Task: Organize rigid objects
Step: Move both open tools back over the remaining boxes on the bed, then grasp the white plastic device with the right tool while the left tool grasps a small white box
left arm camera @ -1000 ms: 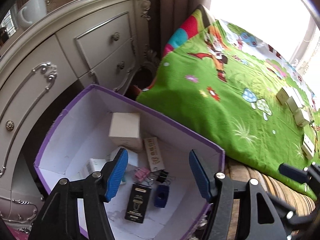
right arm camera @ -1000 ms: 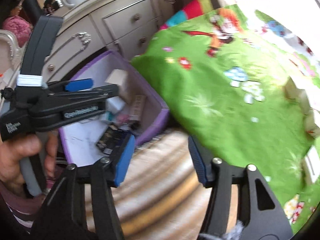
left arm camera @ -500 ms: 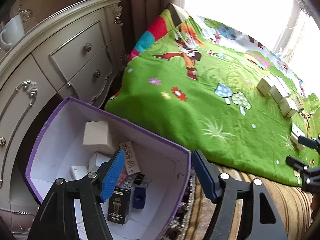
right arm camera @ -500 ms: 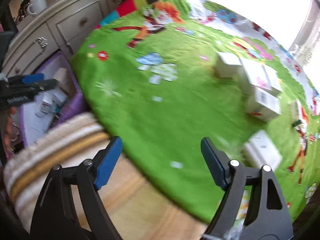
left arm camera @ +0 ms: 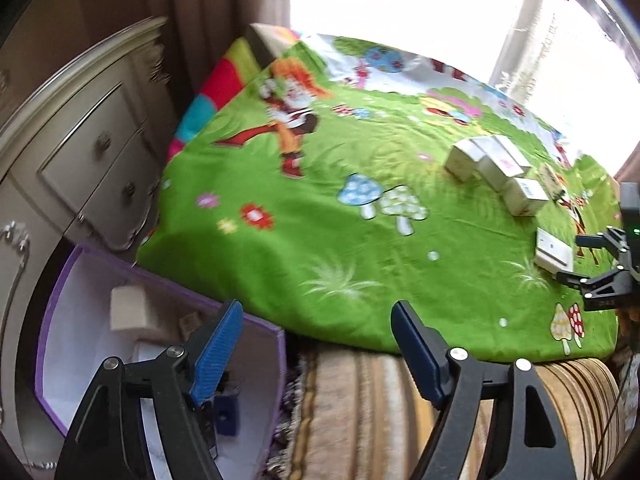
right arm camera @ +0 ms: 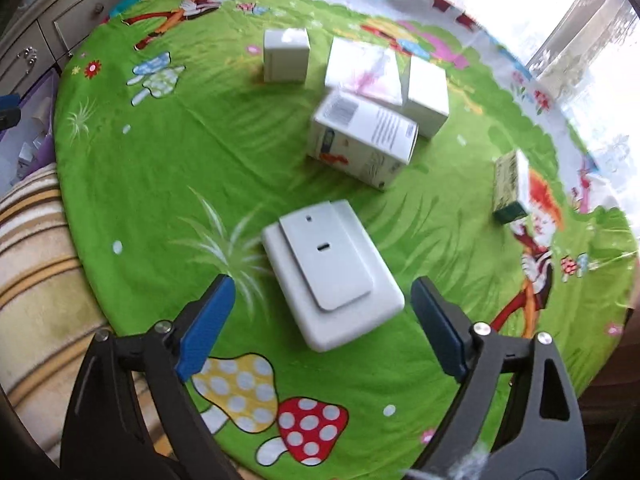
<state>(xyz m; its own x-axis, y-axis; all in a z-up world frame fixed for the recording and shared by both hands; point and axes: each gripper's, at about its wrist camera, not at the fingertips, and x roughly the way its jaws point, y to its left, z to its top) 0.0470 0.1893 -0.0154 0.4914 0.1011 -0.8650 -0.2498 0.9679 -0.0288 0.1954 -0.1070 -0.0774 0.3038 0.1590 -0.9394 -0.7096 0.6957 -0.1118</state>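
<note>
Now on the pick-up step: my right tongs [right arm camera: 322, 322] hang released, empty, just above the flat white device [right arm camera: 334, 270] lying on the green bedspread [right arm camera: 160, 168]. Its long axis runs diagonally, near end toward the right pad, far end up-left, so I judge a wrist twist is needed before closing across its narrow width. Left tongs [left arm camera: 316, 354] also released, empty, near the purple box [left arm camera: 60, 312] beside the bed. White cartons [right arm camera: 362, 138] wait farther back.

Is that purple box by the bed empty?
No. The purple box is open-topped, with a white carton and a small blue item visible inside.
</note>
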